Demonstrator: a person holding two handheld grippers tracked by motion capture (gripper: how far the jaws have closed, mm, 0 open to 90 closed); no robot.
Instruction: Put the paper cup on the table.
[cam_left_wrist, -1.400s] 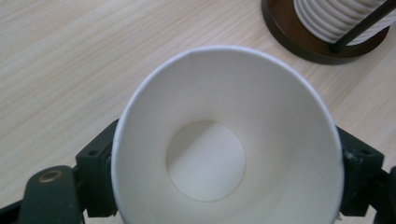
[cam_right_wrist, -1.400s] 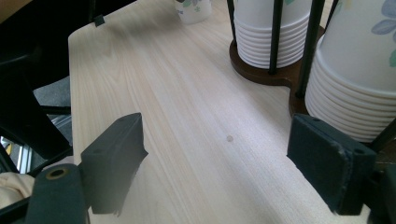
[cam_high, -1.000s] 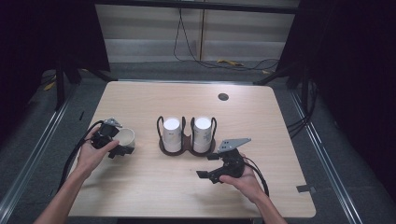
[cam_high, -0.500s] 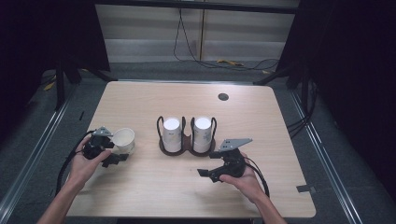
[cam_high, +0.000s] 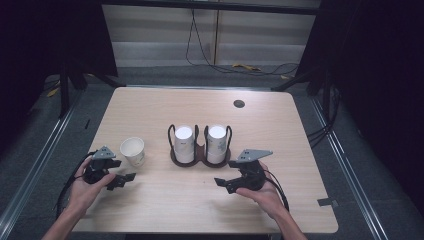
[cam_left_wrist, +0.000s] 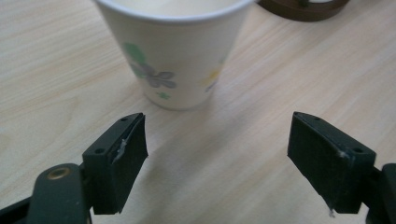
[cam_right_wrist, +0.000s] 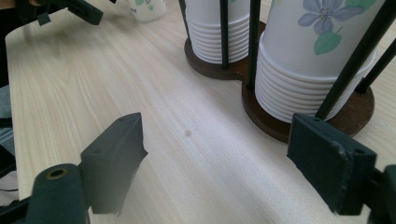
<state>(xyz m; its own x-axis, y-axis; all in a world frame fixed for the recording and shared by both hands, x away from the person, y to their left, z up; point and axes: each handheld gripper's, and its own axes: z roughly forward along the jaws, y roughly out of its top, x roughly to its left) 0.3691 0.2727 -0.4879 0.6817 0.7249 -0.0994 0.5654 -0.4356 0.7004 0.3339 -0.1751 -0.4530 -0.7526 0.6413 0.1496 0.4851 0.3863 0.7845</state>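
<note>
left gripper view: paper cup stands upright on table just ahead of left gripper; jaws have just been closing, nothing between them. approach level, centre the cup, squeeze lightly to avoid crushing.

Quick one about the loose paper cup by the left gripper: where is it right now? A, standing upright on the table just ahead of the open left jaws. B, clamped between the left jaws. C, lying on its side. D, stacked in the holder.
A: the cup stands upright on the table, just beyond the left gripper, whose jaws are apart and not touching it.
</note>
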